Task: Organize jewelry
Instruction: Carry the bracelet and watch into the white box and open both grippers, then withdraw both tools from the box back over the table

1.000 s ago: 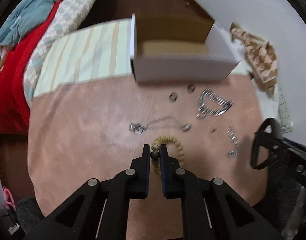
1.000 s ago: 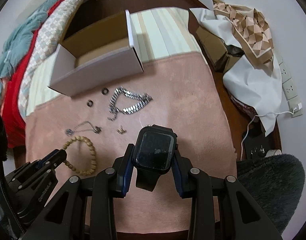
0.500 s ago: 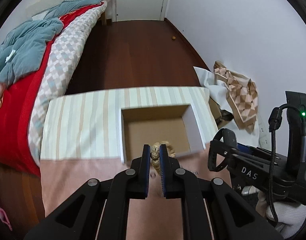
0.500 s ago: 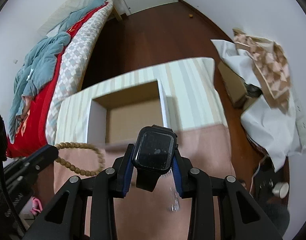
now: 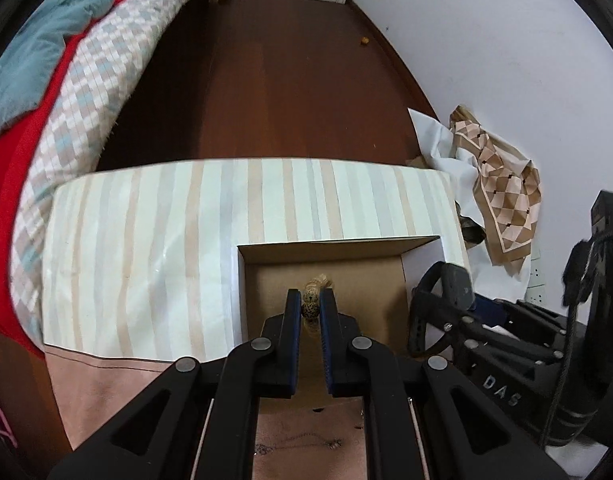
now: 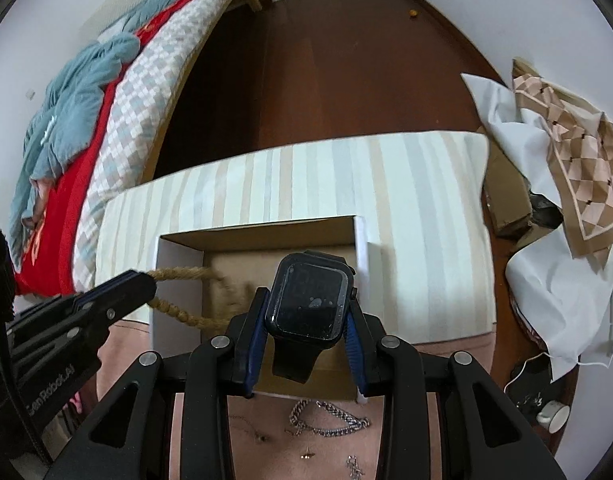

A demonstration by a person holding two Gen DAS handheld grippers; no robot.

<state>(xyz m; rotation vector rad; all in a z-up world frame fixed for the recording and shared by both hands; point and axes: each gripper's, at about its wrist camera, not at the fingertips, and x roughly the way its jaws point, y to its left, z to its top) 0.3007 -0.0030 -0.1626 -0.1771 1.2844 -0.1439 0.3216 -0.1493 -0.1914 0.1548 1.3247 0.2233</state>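
Currently, the bead bracelet (image 5: 311, 305) is clamped between the pads of the left claw (image 5: 310, 306), whose jaws stand nearly together on a speckled bead. The bracelet hangs above the open cardboard box (image 5: 403, 280); in the right wrist view its loop (image 6: 186, 296) trails from the left claw (image 6: 146, 286) over the box's left wall and is blurred.

The black smartwatch (image 6: 309, 302) is clamped by its case between the blue pads of the right claw (image 6: 306, 320), face toward the camera, strap hanging below. It is held above the right half of the box (image 6: 178, 246).

The box sits on the surface where the striped cloth (image 5: 146, 264) meets the pink cloth (image 5: 106, 392); its brown floor is open to view.

On the pink cloth, just beside the near wall of the box, lie a silver chain-link bracelet (image 6: 330, 420), a thin chain (image 6: 258, 436) and small metal pieces (image 6: 306, 455).

Beyond the far edge of the surface is the dark wooden floor (image 5: 266, 80). A bed (image 5: 66, 80) with a red cover and a checked quilt runs along the left side.
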